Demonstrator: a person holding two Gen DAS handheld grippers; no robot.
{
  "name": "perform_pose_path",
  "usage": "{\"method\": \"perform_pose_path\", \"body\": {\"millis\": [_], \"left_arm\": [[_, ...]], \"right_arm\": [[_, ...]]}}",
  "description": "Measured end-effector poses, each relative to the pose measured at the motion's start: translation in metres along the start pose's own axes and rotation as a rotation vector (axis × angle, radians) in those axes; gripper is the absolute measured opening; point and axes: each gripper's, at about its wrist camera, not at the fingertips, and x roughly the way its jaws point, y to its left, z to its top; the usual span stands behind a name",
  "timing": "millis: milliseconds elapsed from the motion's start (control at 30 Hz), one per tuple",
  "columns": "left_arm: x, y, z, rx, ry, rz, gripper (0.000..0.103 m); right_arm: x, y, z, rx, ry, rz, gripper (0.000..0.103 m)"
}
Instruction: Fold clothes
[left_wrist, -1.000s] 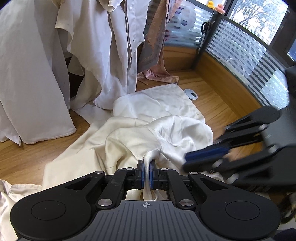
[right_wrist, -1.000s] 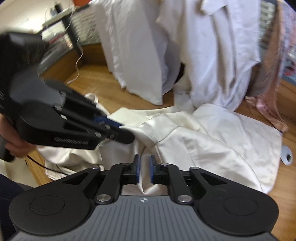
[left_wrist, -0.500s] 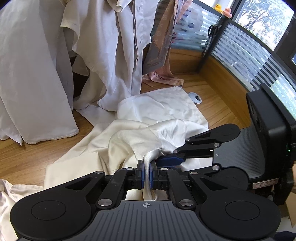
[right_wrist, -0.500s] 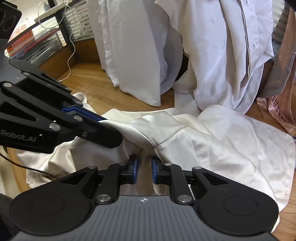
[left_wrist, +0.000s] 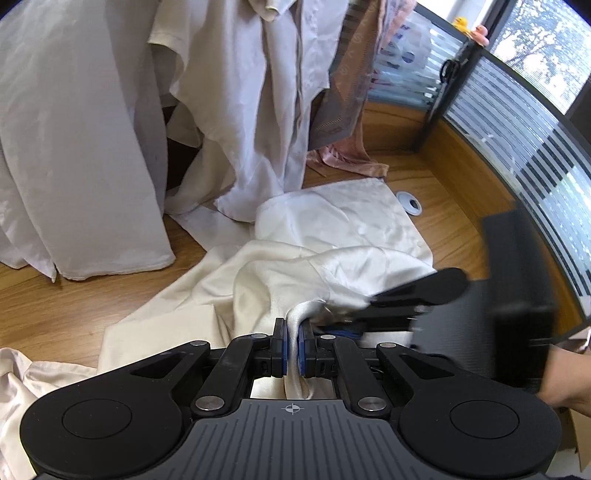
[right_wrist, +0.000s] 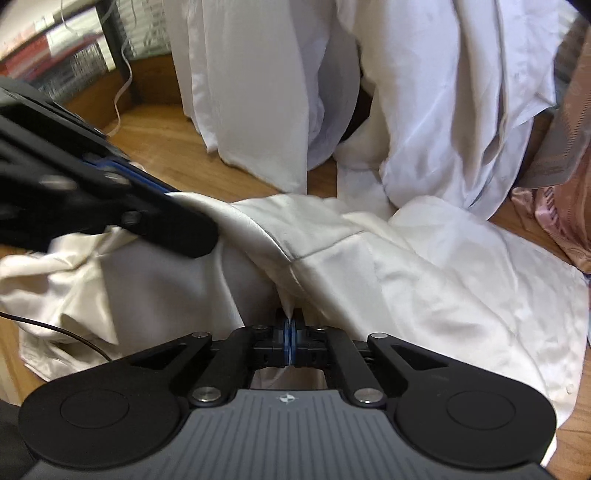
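A cream satin shirt (left_wrist: 332, 254) lies crumpled on the wooden desk (left_wrist: 55, 306). My left gripper (left_wrist: 291, 326) is shut on a raised fold of it at the near edge. Just to its right in the left wrist view comes my right gripper (left_wrist: 332, 321), blurred, with a hand (left_wrist: 565, 373) behind it. In the right wrist view my right gripper (right_wrist: 290, 325) is closing tight on a thin edge of the shirt (right_wrist: 406, 277), below a seam. My left gripper (right_wrist: 177, 214) holds its fold up at the left.
White garments (left_wrist: 92, 147) hang down to the desk at the back. A pink and brown cloth (left_wrist: 343, 155) hangs beside them. A white round grommet (left_wrist: 409, 201) sits by the shirt's far corner. A slatted glass partition (left_wrist: 517, 129) rims the desk. A black cable (right_wrist: 55, 328) runs at the left.
My right gripper came down beside the left one, opened over the shirt's edge, then shut on it. The left gripper kept its fold.
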Motion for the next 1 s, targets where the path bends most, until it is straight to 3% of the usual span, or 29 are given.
{"method": "perform_pose_path", "body": {"millis": [300, 433, 500, 633, 700, 1000], "left_arm": [[0.003, -0.006, -0.001, -0.007, 0.006, 0.033, 0.008], [0.008, -0.018, -0.01, 0.002, 0.02, 0.001, 0.01], [0.005, -0.025, -0.015, 0.011, 0.013, -0.018, 0.011], [-0.014, -0.033, -0.02, 0.013, -0.039, -0.067, 0.03], [-0.025, -0.038, -0.021, 0.039, -0.067, -0.072, 0.034], [-0.029, -0.078, -0.017, 0.191, -0.102, -0.112, 0.034]], "right_arm": [[-0.113, -0.013, -0.007, 0.198, -0.167, 0.009, 0.001], [-0.149, -0.02, -0.015, 0.276, -0.249, -0.025, 0.001], [-0.157, -0.02, -0.018, 0.275, -0.257, -0.044, 0.001], [-0.163, -0.02, -0.023, 0.28, -0.25, -0.062, 0.001], [-0.164, -0.02, -0.025, 0.282, -0.243, -0.068, 0.001], [-0.156, -0.017, -0.026, 0.257, -0.221, -0.033, 0.001]]}}
